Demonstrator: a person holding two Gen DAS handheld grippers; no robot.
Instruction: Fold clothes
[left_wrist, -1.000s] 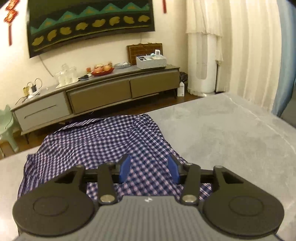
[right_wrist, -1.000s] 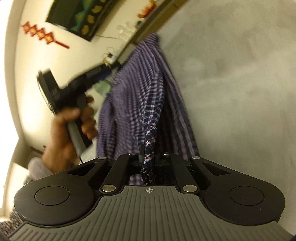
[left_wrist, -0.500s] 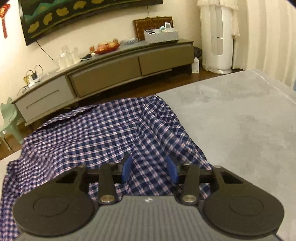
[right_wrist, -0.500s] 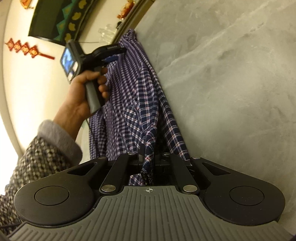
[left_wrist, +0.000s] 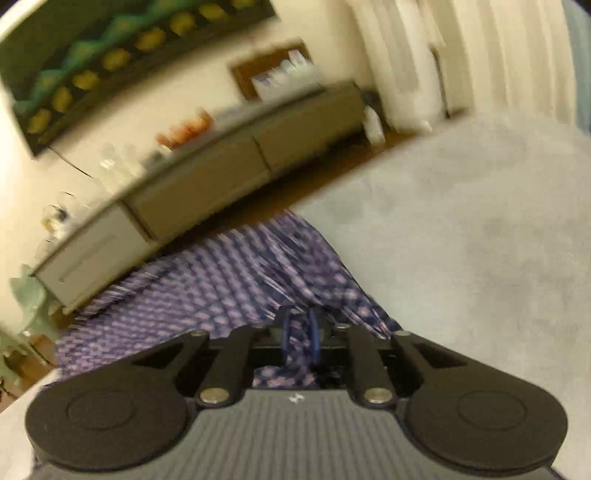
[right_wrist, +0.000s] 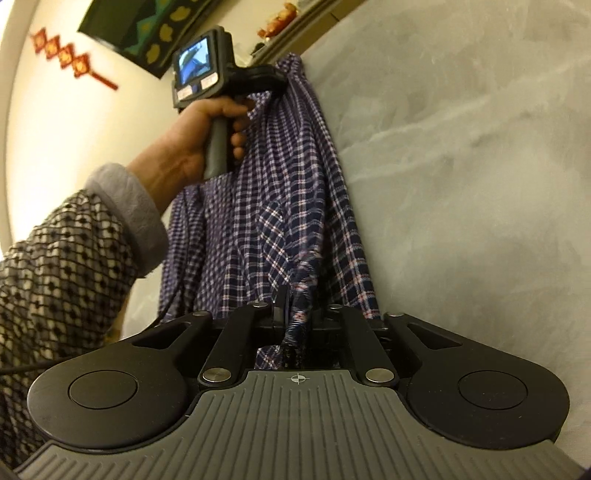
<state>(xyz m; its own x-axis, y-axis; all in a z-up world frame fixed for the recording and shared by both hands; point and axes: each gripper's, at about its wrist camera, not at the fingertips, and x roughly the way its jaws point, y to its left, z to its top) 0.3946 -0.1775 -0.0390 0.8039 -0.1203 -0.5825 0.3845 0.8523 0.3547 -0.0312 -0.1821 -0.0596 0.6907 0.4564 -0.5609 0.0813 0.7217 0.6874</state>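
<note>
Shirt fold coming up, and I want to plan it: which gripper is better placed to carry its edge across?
Probably the left gripper: it grips the far end of the shirt. The right gripper pins the near end, which could serve as anchor.

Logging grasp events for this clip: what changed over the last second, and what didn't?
The left gripper, open above the shirt a second ago, came down and shut on a bunch of its cloth; its view is now tilted and blurred from motion. The right gripper stayed shut on the shirt's other end. The shirt is still spread on the grey surface.
</note>
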